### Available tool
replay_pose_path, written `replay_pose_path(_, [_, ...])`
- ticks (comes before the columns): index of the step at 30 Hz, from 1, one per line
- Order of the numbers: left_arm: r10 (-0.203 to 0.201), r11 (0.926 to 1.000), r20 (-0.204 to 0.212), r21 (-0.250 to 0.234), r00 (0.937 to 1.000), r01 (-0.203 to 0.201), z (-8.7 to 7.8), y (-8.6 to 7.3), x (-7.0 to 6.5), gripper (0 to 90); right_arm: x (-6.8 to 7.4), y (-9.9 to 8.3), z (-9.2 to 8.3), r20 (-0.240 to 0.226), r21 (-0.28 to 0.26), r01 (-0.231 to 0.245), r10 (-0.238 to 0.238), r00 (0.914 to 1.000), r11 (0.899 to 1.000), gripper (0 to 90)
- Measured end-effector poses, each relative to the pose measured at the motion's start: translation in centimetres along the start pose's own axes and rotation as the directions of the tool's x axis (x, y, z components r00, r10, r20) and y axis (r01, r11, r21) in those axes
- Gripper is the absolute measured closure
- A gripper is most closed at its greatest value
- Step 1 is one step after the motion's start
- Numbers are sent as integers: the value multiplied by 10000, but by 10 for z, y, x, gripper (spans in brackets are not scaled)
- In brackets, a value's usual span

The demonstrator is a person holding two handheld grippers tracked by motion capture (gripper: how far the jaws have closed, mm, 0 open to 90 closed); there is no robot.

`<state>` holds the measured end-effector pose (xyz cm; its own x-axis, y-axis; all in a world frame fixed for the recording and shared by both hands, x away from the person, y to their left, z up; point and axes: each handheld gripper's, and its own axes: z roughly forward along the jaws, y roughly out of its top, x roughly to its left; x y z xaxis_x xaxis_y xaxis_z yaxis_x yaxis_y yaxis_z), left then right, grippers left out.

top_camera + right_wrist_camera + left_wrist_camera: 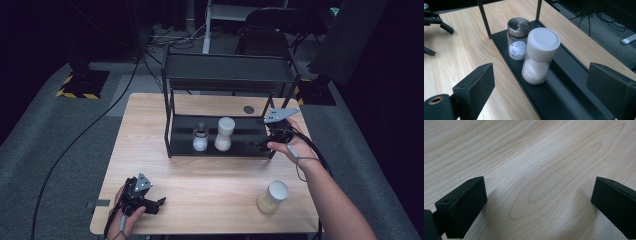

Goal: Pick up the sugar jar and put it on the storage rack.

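Black jaws of the right gripper (pixel 539 87) are standing wide apart and gripping nothing — the white-lidded jar (pixel 540 56) is sitting on the shelf just beyond them.

Inside the black rack (pixel 220 75), on its lower shelf (pixel 564 87), the white-lidded jar is standing upright with white grains in its lower half, just beside a smaller metal-capped shaker (pixel 518 38) — whether they are touching is hard to tell. From above, the right gripper (pixel 257 144) is hovering at the rack's right end, near that jar (pixel 224 133) but apart from it. Left gripper (pixel 161 202) is resting low over the wooden table (pixel 210 185) near its front left corner, its jaws spread wide over bare wood (pixel 539 195), holding nothing. Another jar, cream-coloured (pixel 273 197), is standing alone at the front right of the table.
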<state>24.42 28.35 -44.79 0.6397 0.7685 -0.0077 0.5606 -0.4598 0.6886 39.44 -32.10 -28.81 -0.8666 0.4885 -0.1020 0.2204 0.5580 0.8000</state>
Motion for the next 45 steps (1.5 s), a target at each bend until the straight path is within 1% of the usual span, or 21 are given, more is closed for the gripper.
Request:
replay_pose_path(4, [-6, 10000, 0, -2, 10000, 6, 0, 0, 0, 2, 5, -8, -17, 82, -183, 33, -31, 10000, 9998, 80])
replay_pose_path(9, [-6, 10000, -2, -1, 10000, 6, 0, 0, 0, 2, 11, -16, -36, 140, -255, 41, -38, 9999, 9997, 80])
replay_pose_path(12, [-4, 10000, -1, 0, 10000, 4, 0, 0, 0, 2, 16, -20, -45, 174, -238, 105, -101, 9998, 9997, 81])
replay_pose_path(23, [-12, 10000, -16, 3, 10000, 12, 0, 0, 0, 2, 33, -39, -75, 156, -304, 93, -88, 9998, 9995, 81])
replay_pose_path(28, [-14, 10000, -17, -2, 10000, 14, 0, 0, 0, 2, 43, -49, -86, 234, -323, 144, -137, 9996, 9994, 81])
replay_pose_path(36, [-17, 10000, -14, -6, 10000, 17, 0, 0, 0, 2, 56, -66, -99, 294, -477, 70, -56, 9996, 9988, 81])
replay_pose_path(41, [-22, 10000, -22, -9, 10000, 22, 0, 0, -1, 2, 64, -76, -103, 240, -489, 43, -31, 9997, 9988, 80])
replay_pose_path(45, [-22, 10000, -24, -9, 10000, 22, 0, 0, -1, 3, 70, -86, -103, 152, -492, -34, 41, 9999, 9988, 80])
